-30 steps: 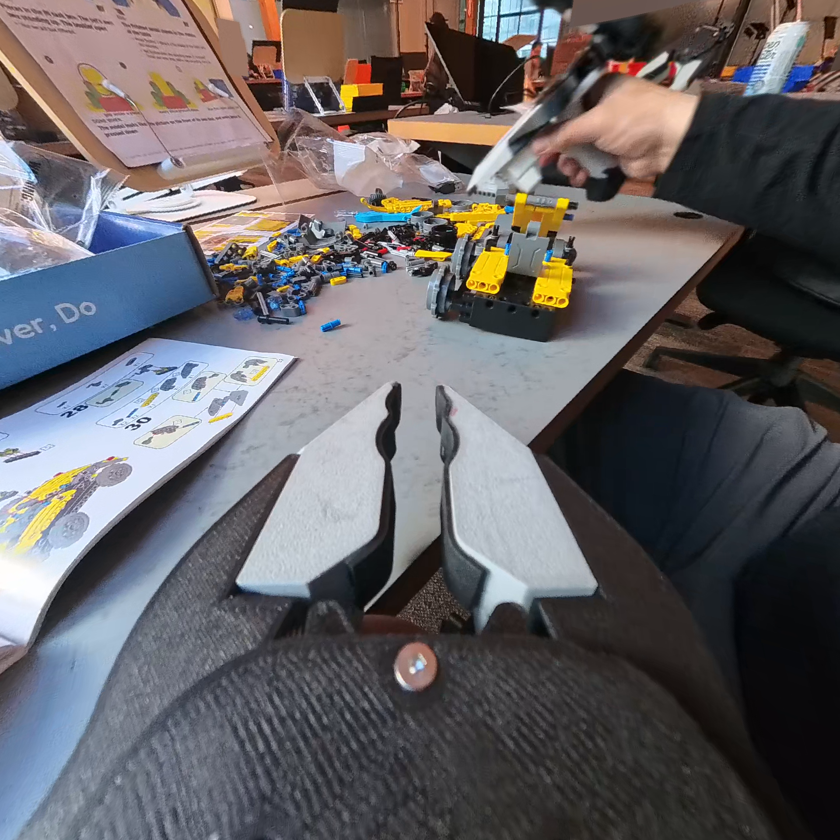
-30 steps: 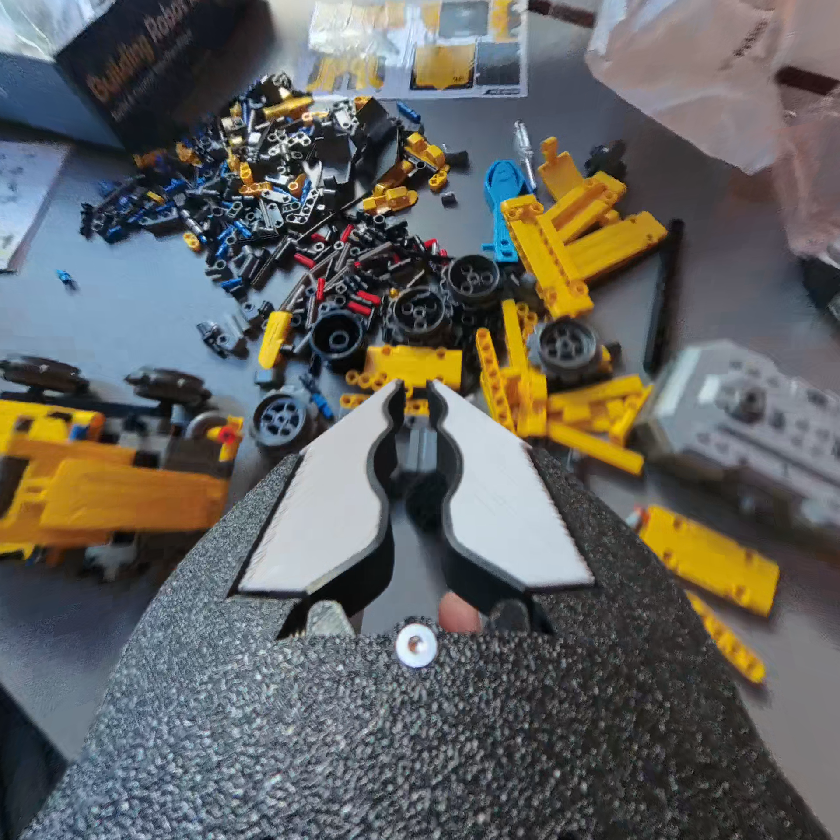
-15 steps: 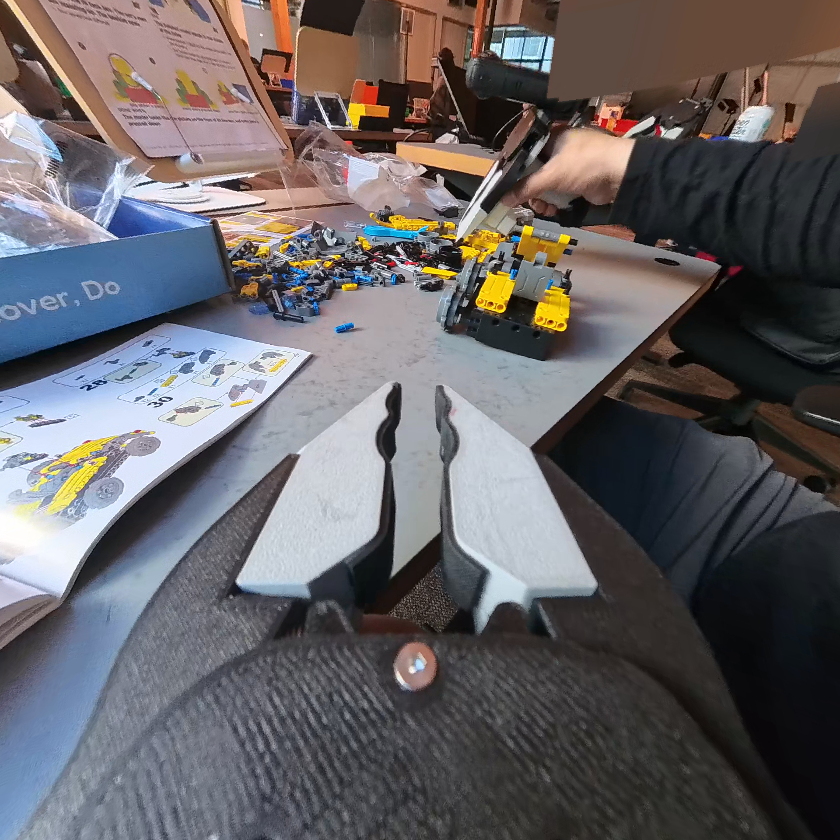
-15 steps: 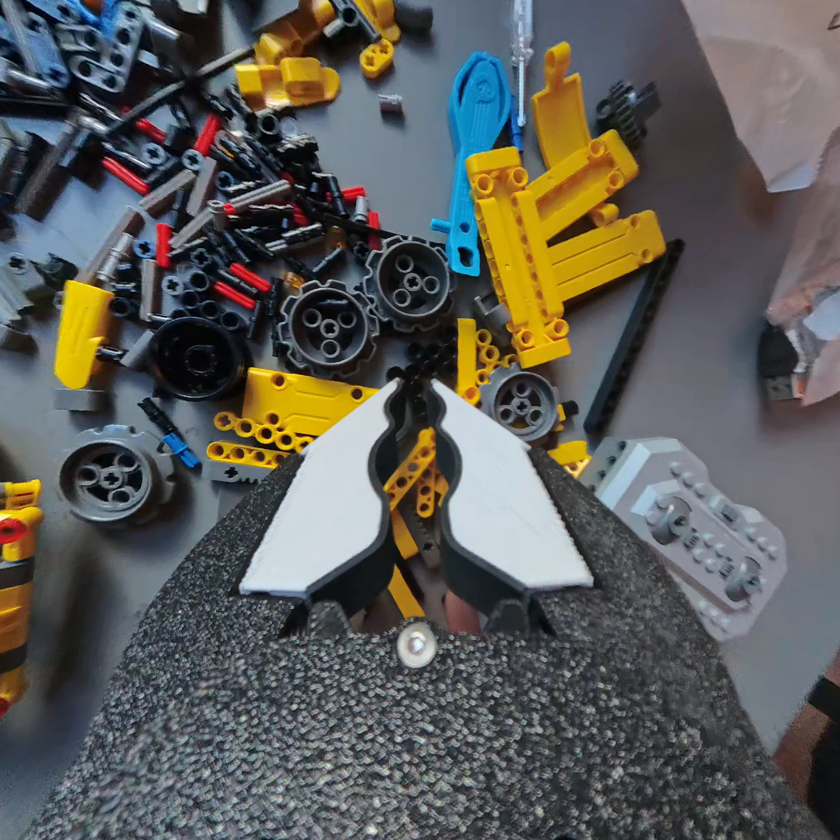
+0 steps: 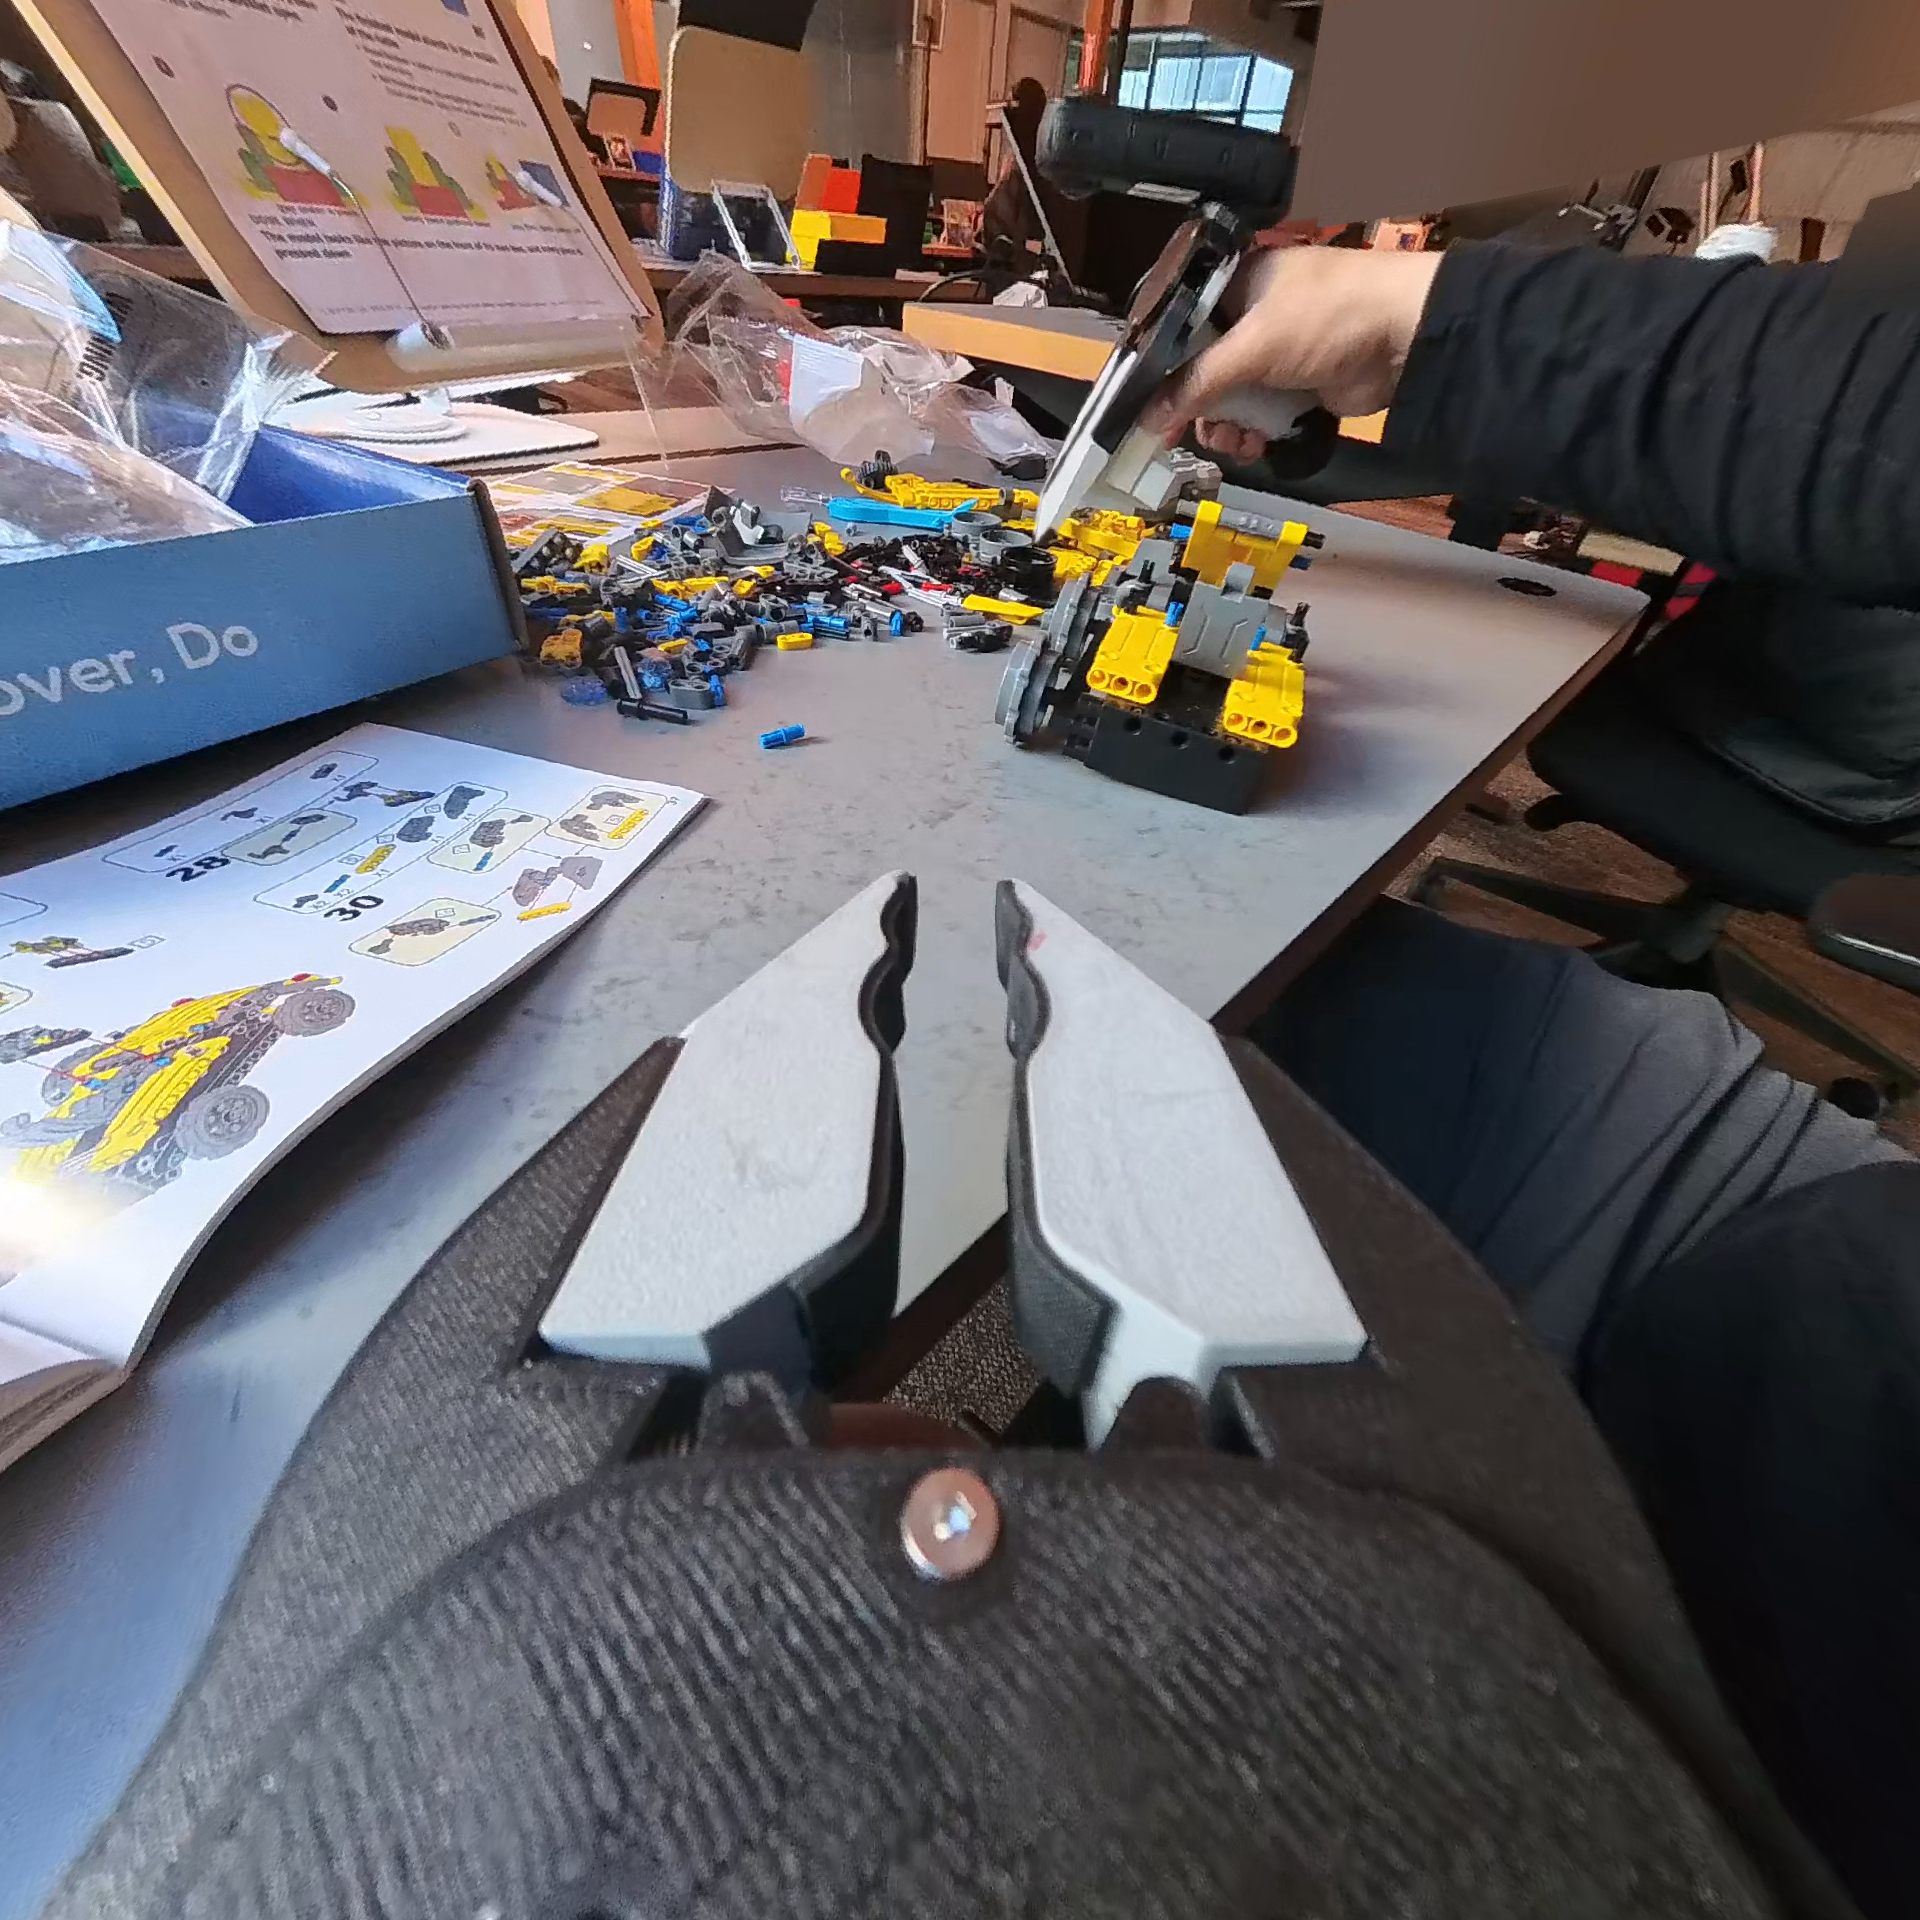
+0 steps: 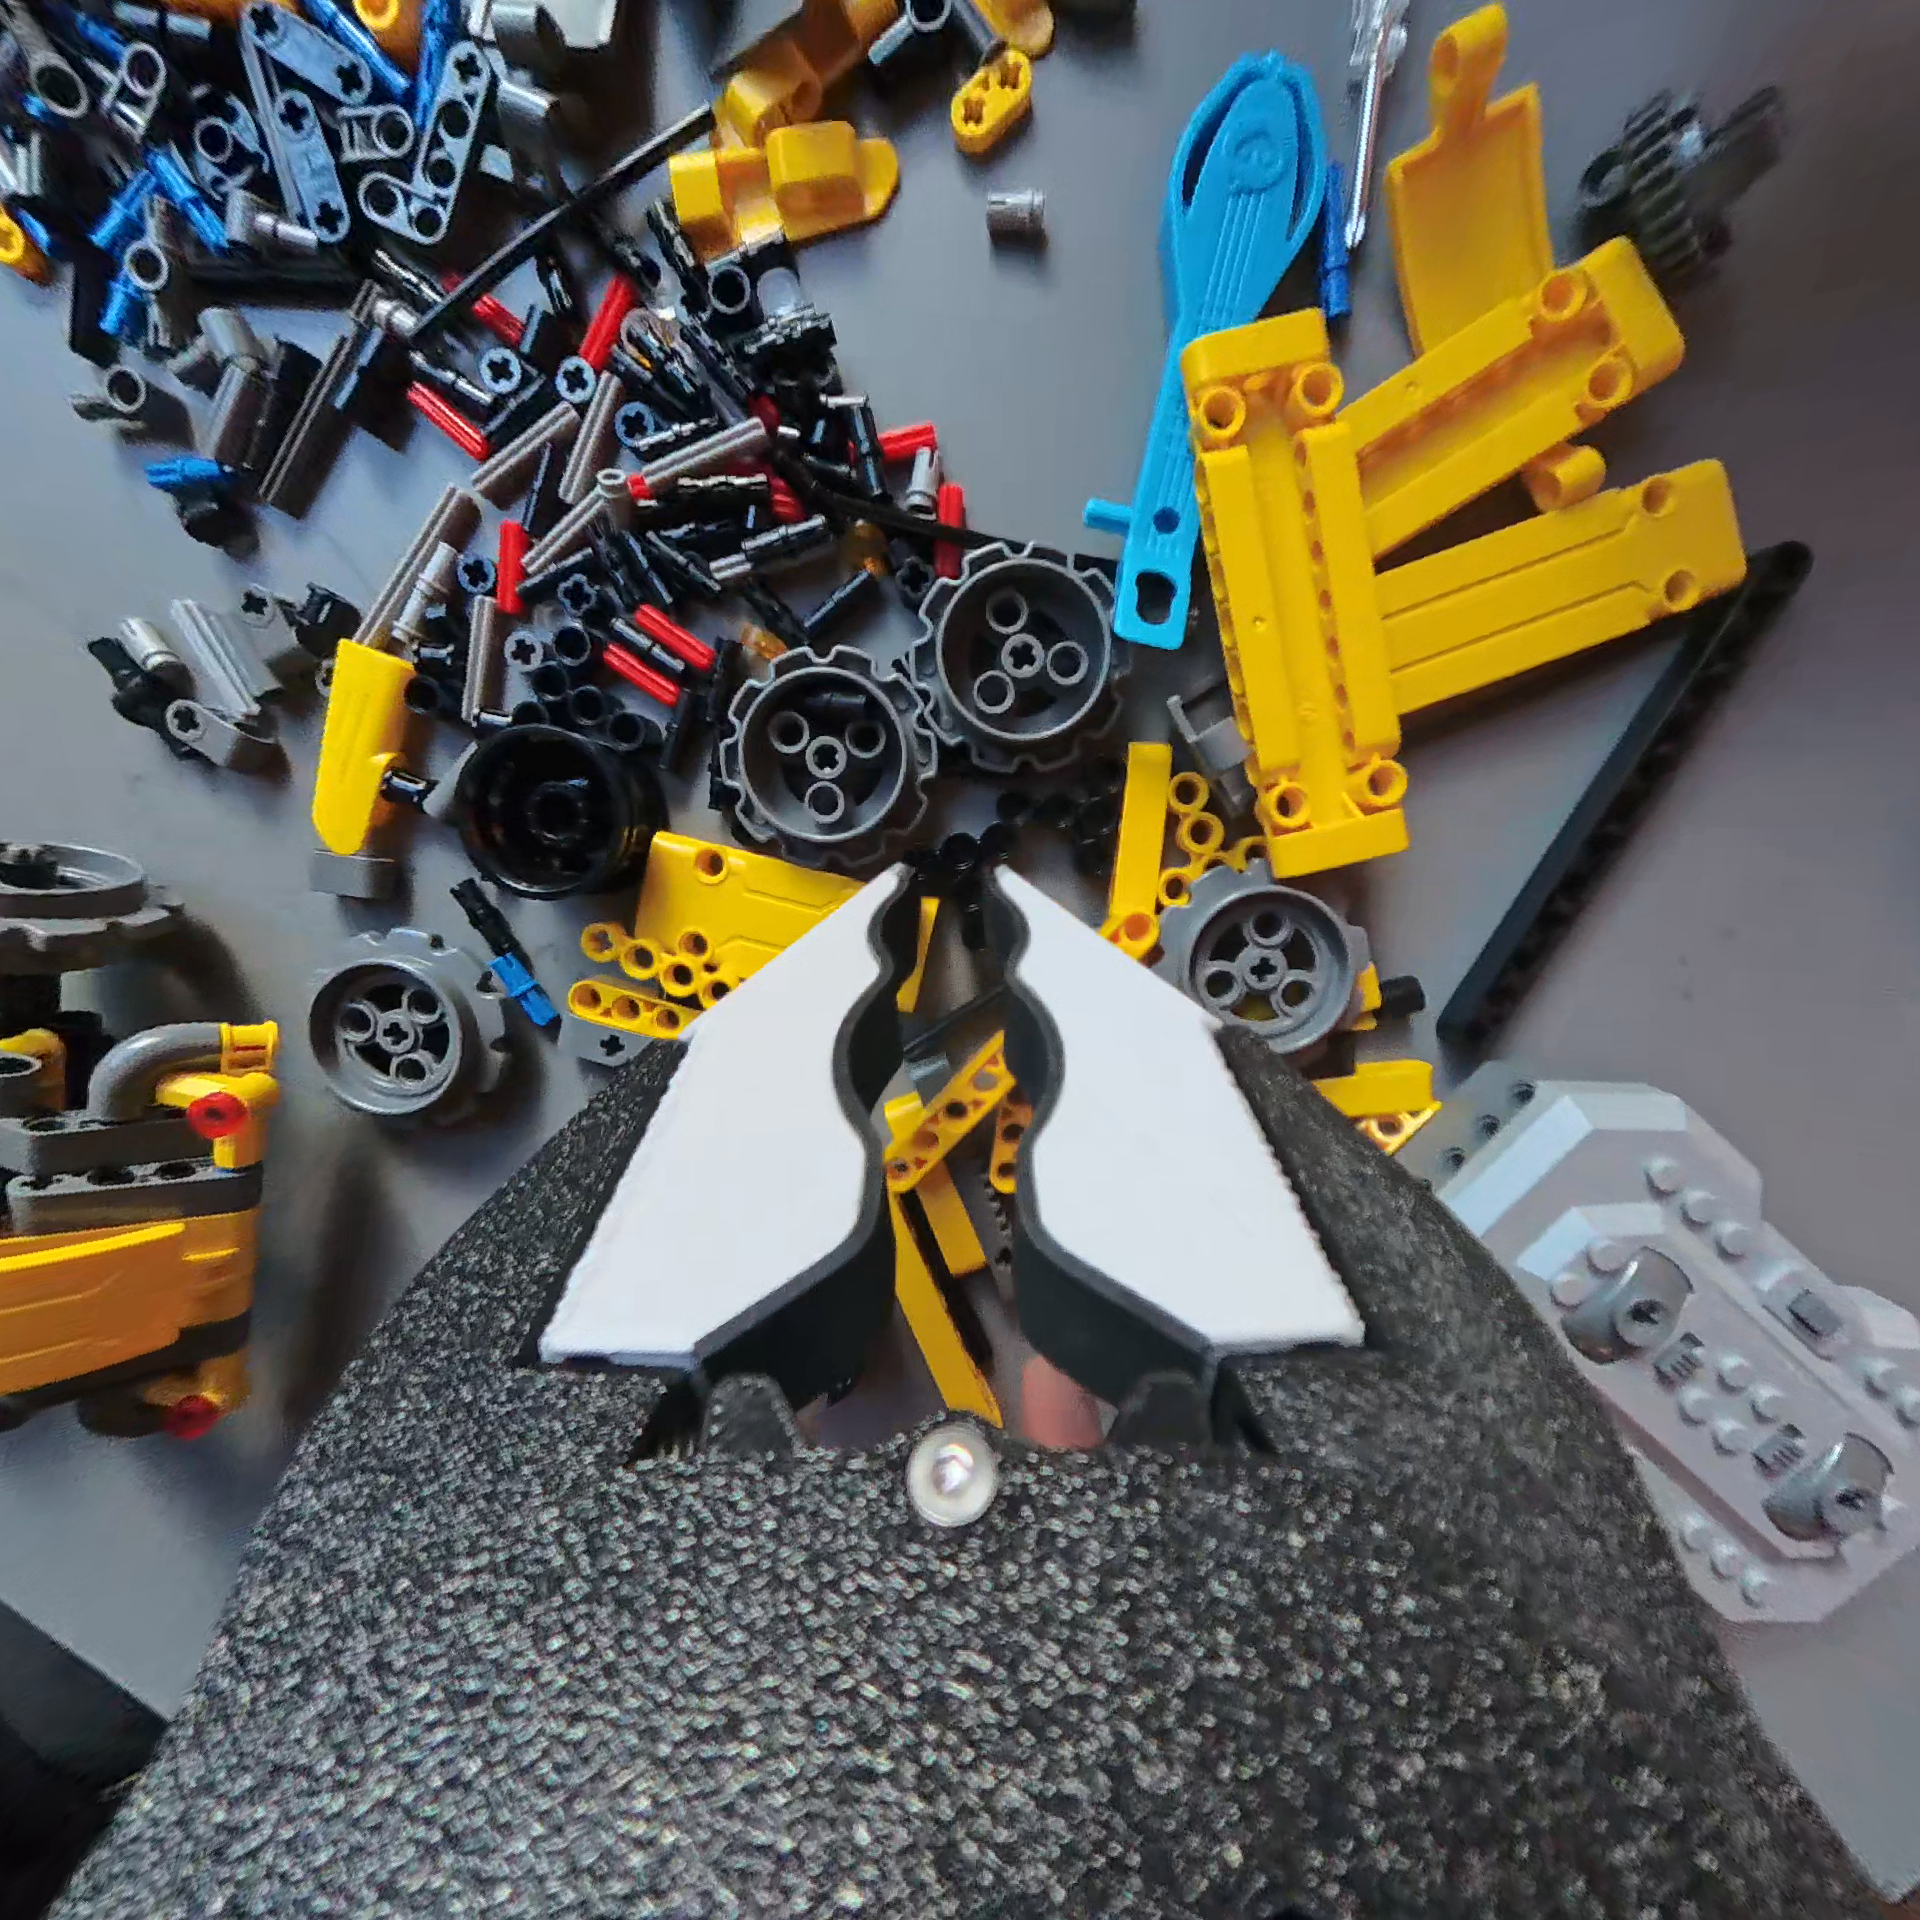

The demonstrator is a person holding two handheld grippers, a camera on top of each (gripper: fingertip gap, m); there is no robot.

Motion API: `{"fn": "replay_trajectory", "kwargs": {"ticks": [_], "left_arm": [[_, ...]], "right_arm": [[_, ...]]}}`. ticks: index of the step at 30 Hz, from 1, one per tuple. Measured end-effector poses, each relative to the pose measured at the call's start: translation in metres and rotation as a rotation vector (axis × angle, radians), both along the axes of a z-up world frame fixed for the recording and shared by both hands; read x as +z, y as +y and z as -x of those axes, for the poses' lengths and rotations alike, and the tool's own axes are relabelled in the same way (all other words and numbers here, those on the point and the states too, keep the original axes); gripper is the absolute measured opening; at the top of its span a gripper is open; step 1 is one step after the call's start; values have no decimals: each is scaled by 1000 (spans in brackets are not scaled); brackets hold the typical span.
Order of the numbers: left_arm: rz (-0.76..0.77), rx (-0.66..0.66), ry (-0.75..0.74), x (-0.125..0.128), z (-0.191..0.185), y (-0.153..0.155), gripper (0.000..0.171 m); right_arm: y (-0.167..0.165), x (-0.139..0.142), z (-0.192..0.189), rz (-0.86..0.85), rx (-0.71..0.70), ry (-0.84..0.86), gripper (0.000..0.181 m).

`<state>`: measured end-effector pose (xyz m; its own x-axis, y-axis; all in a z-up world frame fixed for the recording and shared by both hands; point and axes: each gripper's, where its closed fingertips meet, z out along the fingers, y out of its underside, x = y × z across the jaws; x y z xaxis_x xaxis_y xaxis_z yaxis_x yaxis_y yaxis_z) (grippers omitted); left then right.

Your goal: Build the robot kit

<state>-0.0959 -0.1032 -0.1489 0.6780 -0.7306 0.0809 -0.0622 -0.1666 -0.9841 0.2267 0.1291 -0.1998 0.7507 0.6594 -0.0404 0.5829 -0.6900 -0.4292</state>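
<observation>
My left gripper (image 5: 956,896) is open by a narrow gap and empty, low over the near edge of the grey table (image 5: 935,769). My right gripper (image 6: 951,883) points down into a pile of loose building parts (image 6: 644,540). Its tips stand slightly apart on either side of a short string of black pins (image 6: 961,868); I cannot see them pinching it. Grey wheel hubs (image 6: 826,753) and yellow panels (image 6: 1455,540) lie just beyond. In the left wrist view a hand holds the right gripper (image 5: 1039,528) over the pile (image 5: 727,603), behind a partly built yellow vehicle (image 5: 1164,665).
An open instruction booklet (image 5: 291,956) and a blue box (image 5: 239,623) lie left. Plastic bags (image 5: 862,384) sit behind the pile. A blue tool (image 6: 1216,312), a grey motor block (image 6: 1683,1351) and the vehicle (image 6: 104,1247) flank my right gripper. The table edge (image 5: 1403,862) runs right. Tip to tip, the grippers are about 40 cm apart.
My right gripper has dropped and moved forward into the pile, so the parts look much larger. Its finger gap is unchanged. My left gripper has barely moved.
</observation>
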Motion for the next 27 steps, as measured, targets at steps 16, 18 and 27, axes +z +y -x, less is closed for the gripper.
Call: {"fn": "replay_trajectory", "kwargs": {"ticks": [16, 18, 27], "left_arm": [[14, 8, -2, -1, 2, 2, 12], [17, 9, -3, -2, 2, 3, 12], [19, 7, -5, -1, 2, 2, 12]], "right_arm": [[3, 0, 1, 13, -5, 1, 9], [4, 0, 3, 19, -5, 5, 4], [3, 8, 1, -2, -33, 29, 0]]}}
